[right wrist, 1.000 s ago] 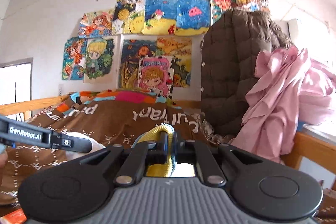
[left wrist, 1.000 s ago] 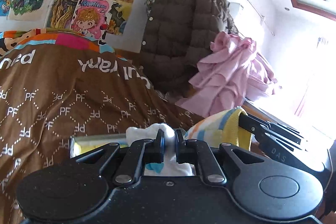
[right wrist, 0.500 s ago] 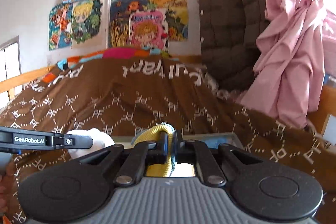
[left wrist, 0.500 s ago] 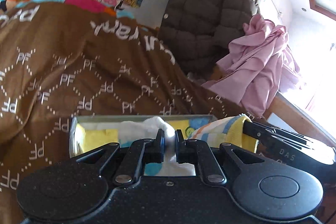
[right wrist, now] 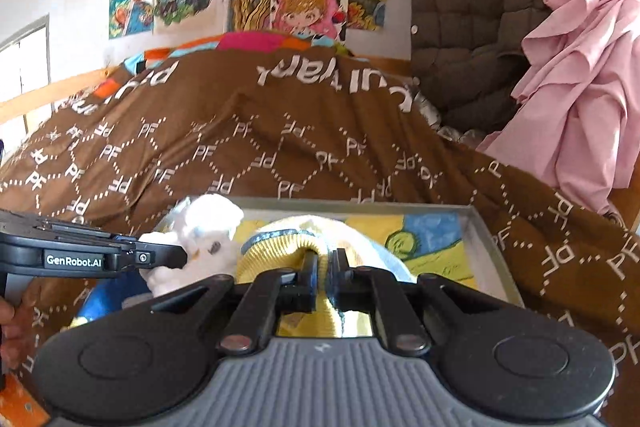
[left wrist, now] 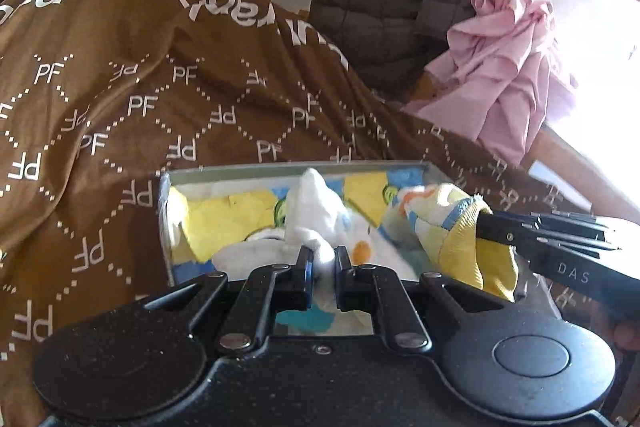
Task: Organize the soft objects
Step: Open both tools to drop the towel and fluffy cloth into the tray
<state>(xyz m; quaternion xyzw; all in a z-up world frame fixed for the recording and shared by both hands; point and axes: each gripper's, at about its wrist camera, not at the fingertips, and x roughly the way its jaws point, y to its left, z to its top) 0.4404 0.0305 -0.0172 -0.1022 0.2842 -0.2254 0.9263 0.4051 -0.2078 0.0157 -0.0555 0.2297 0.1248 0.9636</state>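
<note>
Socks are what you are carrying, one in each hand. Your left hand-held gripper (left wrist: pixel 322 259) is clamping a bunched white sock (left wrist: pixel 316 215) between nearly closed jaws, and your right hand-held gripper (right wrist: pixel 323 269) is pinching the yellow ribbed cuff of a striped sock (right wrist: pixel 280 247), jaws closed on the knit. Both socks are hanging over the shallow grey tray (left wrist: pixel 296 167) that is lying on the brown blanket (left wrist: pixel 160 107) of the bed.

In the left wrist view the tray is sitting at 12 o'clock from your left hand-held gripper, with the striped sock coming in from 3 o'clock. In the right wrist view the white sock is showing at 10 o'clock. You are gripping each sock by an end, probably so the rest can drape freely and settle flat when lowered. The tray floor is showing a yellow and blue pattern; whether that is a liner or other folded cloth, I cannot tell. You appear to be bringing the pair together over the tray for placing. A quilted brown jacket (right wrist: pixel 480 7) and pink cloth (right wrist: pixel 580 87) are waiting at 2 o'clock, well apart.
</note>
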